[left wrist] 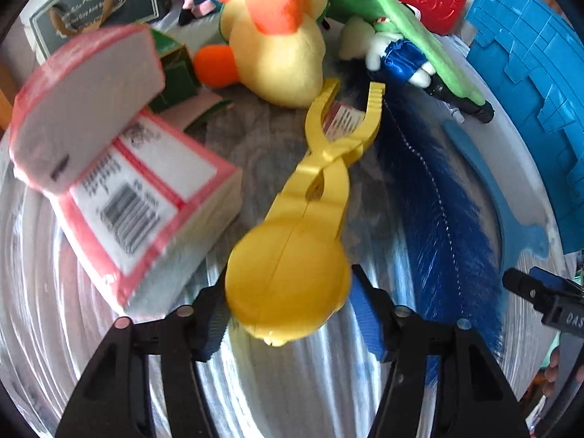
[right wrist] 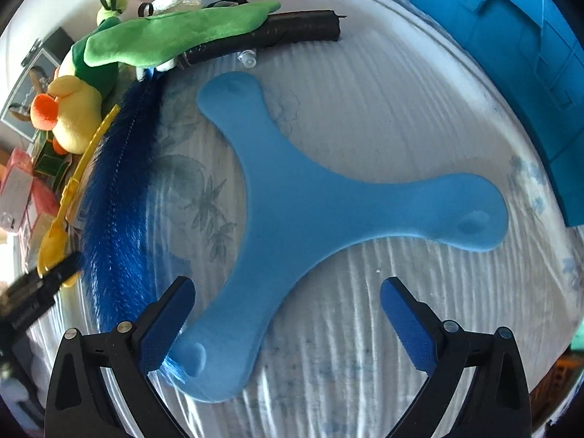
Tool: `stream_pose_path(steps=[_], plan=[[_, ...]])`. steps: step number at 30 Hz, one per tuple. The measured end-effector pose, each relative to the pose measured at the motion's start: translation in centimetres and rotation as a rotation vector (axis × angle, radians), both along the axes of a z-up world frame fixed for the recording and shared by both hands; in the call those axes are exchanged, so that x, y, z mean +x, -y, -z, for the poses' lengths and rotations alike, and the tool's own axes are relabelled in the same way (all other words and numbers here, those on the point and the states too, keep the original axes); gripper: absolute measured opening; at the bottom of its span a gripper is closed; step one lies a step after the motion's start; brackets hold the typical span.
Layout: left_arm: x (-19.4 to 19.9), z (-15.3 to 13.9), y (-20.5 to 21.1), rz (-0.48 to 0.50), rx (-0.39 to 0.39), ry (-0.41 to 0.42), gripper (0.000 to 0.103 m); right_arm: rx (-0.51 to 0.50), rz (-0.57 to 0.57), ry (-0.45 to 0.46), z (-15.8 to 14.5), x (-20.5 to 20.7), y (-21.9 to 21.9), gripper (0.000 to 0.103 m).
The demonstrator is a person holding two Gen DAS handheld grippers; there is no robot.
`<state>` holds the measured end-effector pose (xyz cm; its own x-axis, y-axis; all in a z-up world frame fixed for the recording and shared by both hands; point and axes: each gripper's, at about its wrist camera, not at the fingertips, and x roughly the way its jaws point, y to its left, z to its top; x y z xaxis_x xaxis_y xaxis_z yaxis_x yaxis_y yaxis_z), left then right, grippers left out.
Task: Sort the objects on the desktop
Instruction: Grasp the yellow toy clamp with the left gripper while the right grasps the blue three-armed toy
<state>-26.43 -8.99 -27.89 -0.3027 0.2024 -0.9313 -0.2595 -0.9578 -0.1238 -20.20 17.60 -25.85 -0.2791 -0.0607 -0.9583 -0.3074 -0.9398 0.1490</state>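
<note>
My left gripper [left wrist: 288, 314] brackets the yellow scoop tongs [left wrist: 295, 255] at the ball, jaws not visibly clenched. Right gripper [right wrist: 288, 325] spread above the blue boomerang [right wrist: 310, 211], unloaded.

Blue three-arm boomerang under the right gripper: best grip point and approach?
Take the near arm of the blue boomerang, across its narrow waist just above the rounded tip. It lies flat on the cloth, so come from above, tilted low. The right gripper is open, its left pad already beside that arm.
</note>
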Motion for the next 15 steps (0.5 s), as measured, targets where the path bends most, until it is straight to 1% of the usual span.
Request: stream_pose_path(steps=[1,2,3,6,8,9,10,11,13,15], plan=[[0.1,0.0,0.2,-0.005,0.003,-0.012,0.052,0.004,0.009,0.000,0.0,0.0,0.0,0.095],[0.0,0.0,0.4,-0.010,0.000,-0.014,0.049,0.006,0.018,0.000,0.1,-0.1,-0.1,0.086],[-0.1,-0.1,0.5,-0.012,0.000,-0.012,0.048,0.004,0.024,0.002,0.2,-0.2,-0.1,0.082],[-0.6,-0.1,0.6,-0.020,0.005,-0.015,0.048,0.037,0.025,-0.005,0.2,-0.5,0.3,0.075],[-0.3,-0.1,-0.1,-0.024,0.013,-0.024,0.048,0.057,0.022,-0.011,0.2,-0.8,0.7,0.073],[-0.4,0.0,-0.1,-0.025,0.013,-0.027,0.047,0.073,0.021,-0.011,0.3,-0.9,0.8,0.069],[-0.3,0.0,-0.2,-0.027,0.019,-0.029,0.044,0.113,0.011,-0.010,0.3,-1.0,1.2,0.065],[-0.1,-0.2,-0.2,-0.030,0.033,-0.036,0.043,0.139,0.003,-0.010,0.3,-1.0,1.4,0.064],[0.5,-0.9,-0.1,-0.038,0.047,-0.063,0.042,0.148,-0.003,-0.019,0.3,-0.7,1.5,0.059],[1.3,-2.1,0.2,-0.039,0.046,-0.110,0.039,0.143,-0.002,-0.023,0.1,-0.3,1.2,0.047]])
